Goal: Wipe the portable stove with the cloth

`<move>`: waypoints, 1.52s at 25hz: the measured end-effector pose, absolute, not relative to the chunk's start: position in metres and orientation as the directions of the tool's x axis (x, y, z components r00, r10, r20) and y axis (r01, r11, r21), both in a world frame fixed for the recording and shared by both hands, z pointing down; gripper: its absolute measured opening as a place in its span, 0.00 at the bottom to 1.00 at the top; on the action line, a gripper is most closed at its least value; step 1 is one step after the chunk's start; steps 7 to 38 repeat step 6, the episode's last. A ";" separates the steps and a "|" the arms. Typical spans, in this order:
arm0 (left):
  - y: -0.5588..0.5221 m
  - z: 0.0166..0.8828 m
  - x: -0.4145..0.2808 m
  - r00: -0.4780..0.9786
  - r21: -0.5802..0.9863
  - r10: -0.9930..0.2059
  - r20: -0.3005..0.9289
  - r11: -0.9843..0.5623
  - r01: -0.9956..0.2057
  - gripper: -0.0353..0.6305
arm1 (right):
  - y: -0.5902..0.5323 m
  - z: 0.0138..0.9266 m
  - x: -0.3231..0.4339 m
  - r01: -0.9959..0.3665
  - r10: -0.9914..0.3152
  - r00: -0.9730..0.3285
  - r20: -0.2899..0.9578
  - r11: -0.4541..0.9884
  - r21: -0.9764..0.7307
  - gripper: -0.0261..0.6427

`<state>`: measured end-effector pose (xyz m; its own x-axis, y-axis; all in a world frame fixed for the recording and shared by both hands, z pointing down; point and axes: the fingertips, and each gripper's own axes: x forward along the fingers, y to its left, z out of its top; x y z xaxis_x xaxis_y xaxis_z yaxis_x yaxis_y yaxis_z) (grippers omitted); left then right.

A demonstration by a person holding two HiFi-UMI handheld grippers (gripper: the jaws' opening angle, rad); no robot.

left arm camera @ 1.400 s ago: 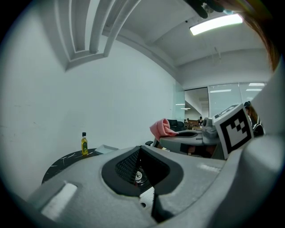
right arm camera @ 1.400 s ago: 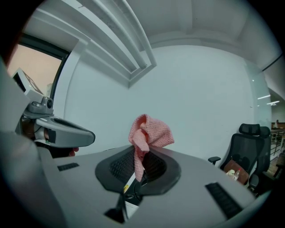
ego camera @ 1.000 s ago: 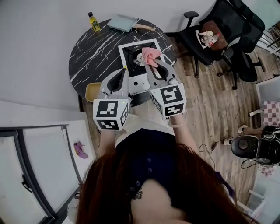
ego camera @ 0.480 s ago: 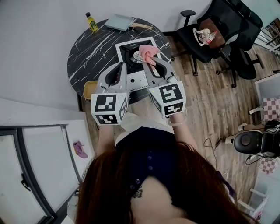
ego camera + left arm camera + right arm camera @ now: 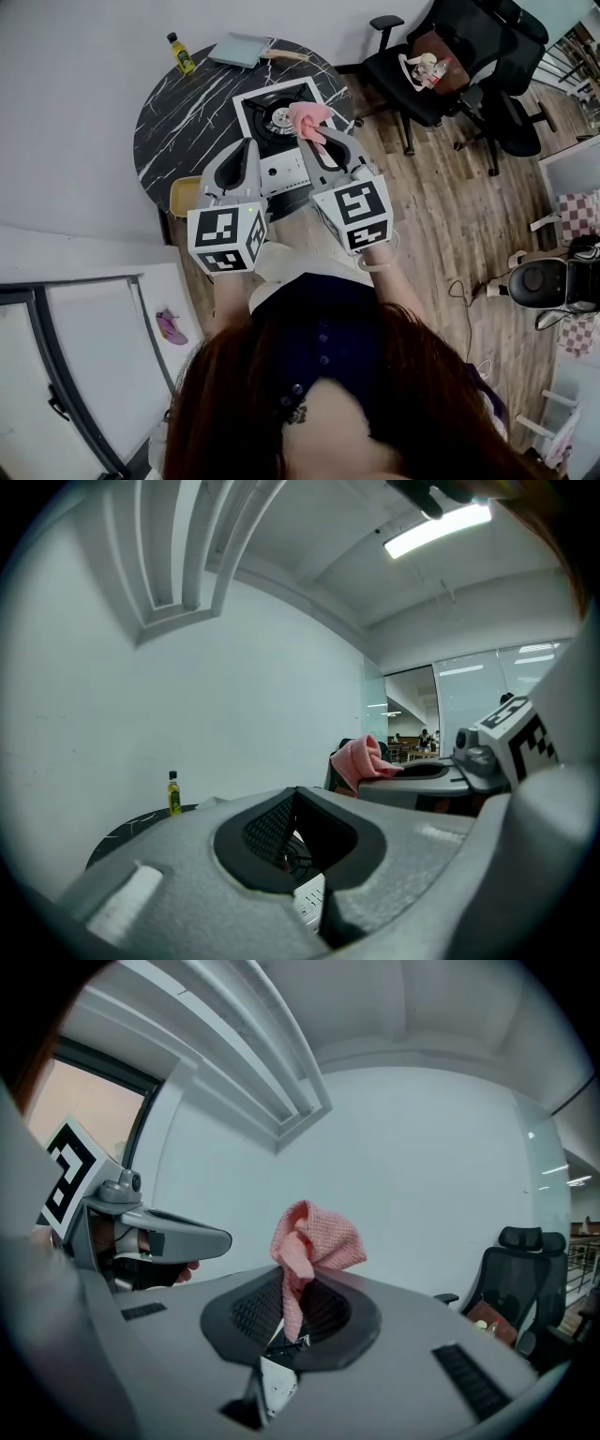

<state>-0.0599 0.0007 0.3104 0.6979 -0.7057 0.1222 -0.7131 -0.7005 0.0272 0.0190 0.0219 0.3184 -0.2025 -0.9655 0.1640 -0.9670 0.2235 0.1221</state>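
Note:
The portable stove (image 5: 281,131), white with a black burner, sits on the round black marble table (image 5: 183,117). My right gripper (image 5: 316,139) is shut on a pink cloth (image 5: 307,119) and holds it just above the stove's right side. The bunched cloth (image 5: 314,1241) sticks up from the right gripper (image 5: 292,1288). My left gripper (image 5: 247,148) hangs over the stove's near left edge, jaws together and holding nothing. From the left gripper (image 5: 296,795) view, the cloth (image 5: 361,759) shows to the right.
A yellow bottle (image 5: 175,52), a grey-blue tray (image 5: 236,49) and a wooden-handled tool (image 5: 284,55) lie at the table's far edge. Black office chairs (image 5: 427,66) stand to the right on the wooden floor. A yellow stool (image 5: 182,195) sits under the table's near left.
The table and stove have drifted left and up in the head view. Both grippers keep nearly the same place over the stove, the cloth still held.

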 end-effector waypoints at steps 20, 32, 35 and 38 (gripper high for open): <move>0.009 0.325 -0.062 0.678 0.037 -0.721 0.142 -0.680 -0.732 0.07 | 0.031 0.334 0.024 -0.970 -0.959 -0.204 0.198 0.225 0.093 0.09; 0.009 0.325 -0.062 0.678 0.037 -0.721 0.142 -0.680 -0.732 0.07 | 0.031 0.334 0.024 -0.970 -0.959 -0.204 0.198 0.225 0.093 0.09; 0.009 0.325 -0.062 0.678 0.037 -0.721 0.142 -0.680 -0.732 0.07 | 0.031 0.334 0.024 -0.970 -0.959 -0.204 0.198 0.225 0.093 0.09; 0.009 0.325 -0.062 0.678 0.037 -0.721 0.142 -0.680 -0.732 0.07 | 0.031 0.334 0.024 -0.970 -0.959 -0.204 0.198 0.225 0.093 0.09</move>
